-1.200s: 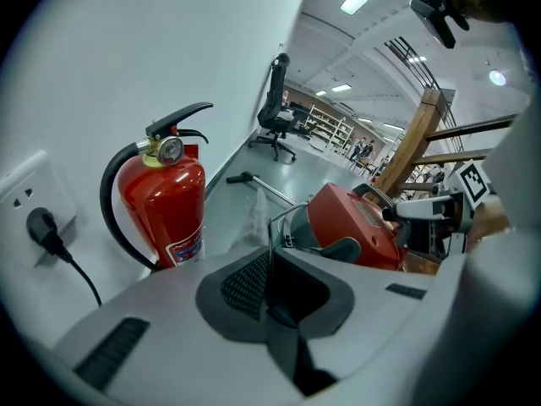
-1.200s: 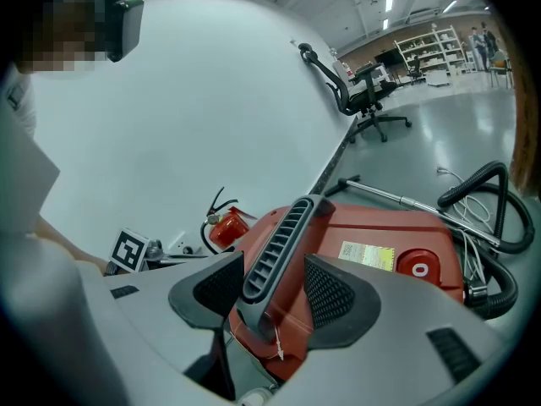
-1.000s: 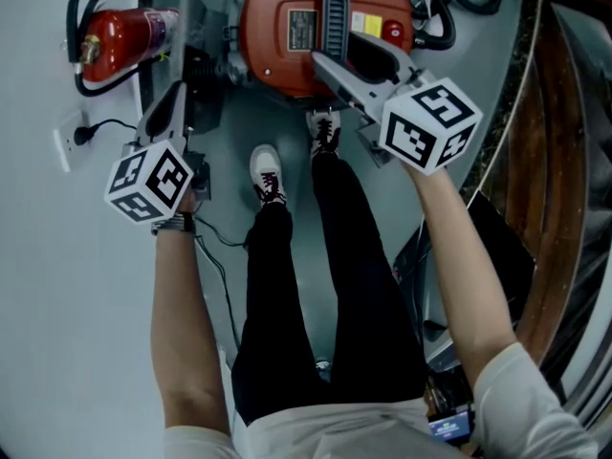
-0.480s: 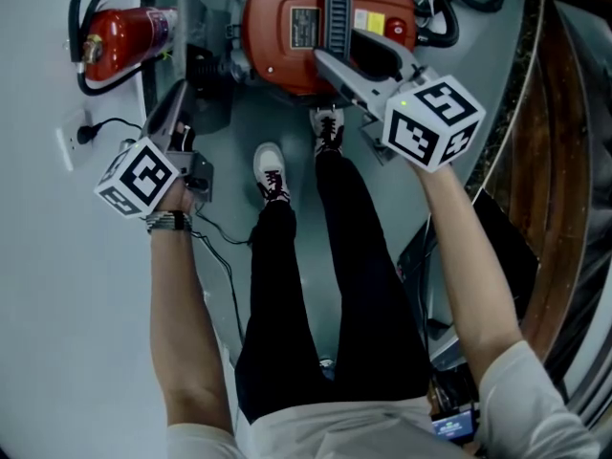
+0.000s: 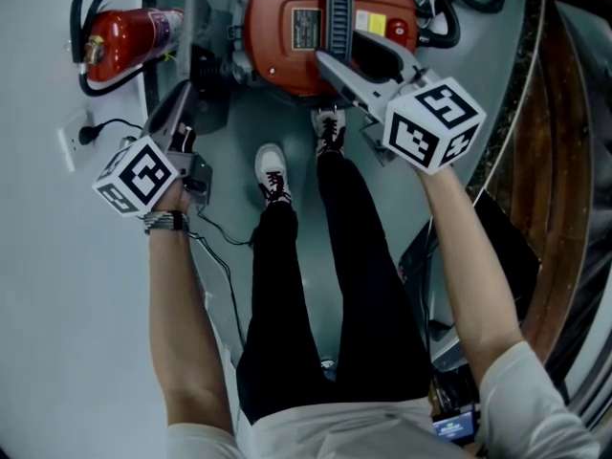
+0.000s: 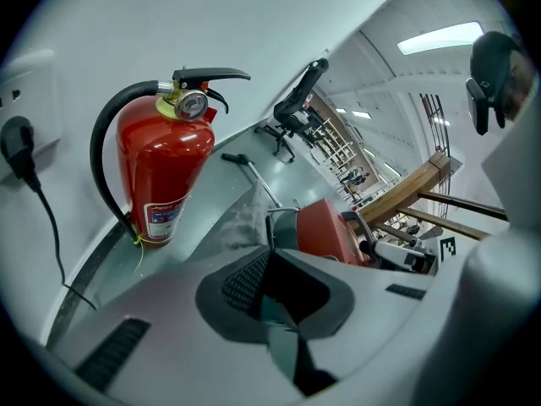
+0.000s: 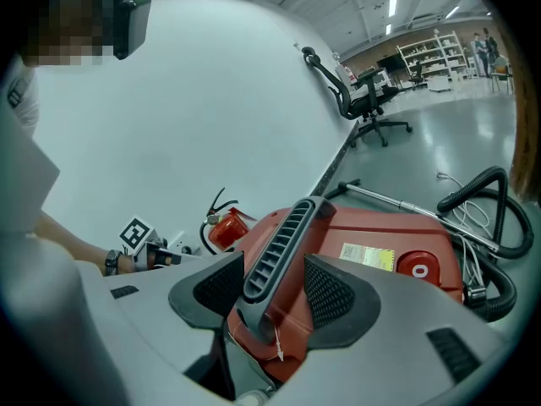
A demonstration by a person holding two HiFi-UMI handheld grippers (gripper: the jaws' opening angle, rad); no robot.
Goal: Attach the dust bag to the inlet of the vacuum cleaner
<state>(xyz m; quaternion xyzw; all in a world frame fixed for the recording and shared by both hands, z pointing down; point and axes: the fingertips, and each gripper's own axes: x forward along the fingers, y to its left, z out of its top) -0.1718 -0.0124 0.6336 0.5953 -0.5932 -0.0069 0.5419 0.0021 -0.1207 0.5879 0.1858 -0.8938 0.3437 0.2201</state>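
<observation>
vacuum cleaner (image 5: 277,41): red body, dark ribbed handle (image 5: 335,8) | dust bag (image 6: 235,220): grey

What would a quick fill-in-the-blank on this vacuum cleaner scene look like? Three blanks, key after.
1. The right gripper has its jaws on either side of the vacuum cleaner's grey ____, with a gap at one pad.
2. The fire extinguisher standing against the wall is ____.
3. In the right gripper view, an office ____ stands far behind the vacuum cleaner.
Missing words: handle; red; chair.
</observation>
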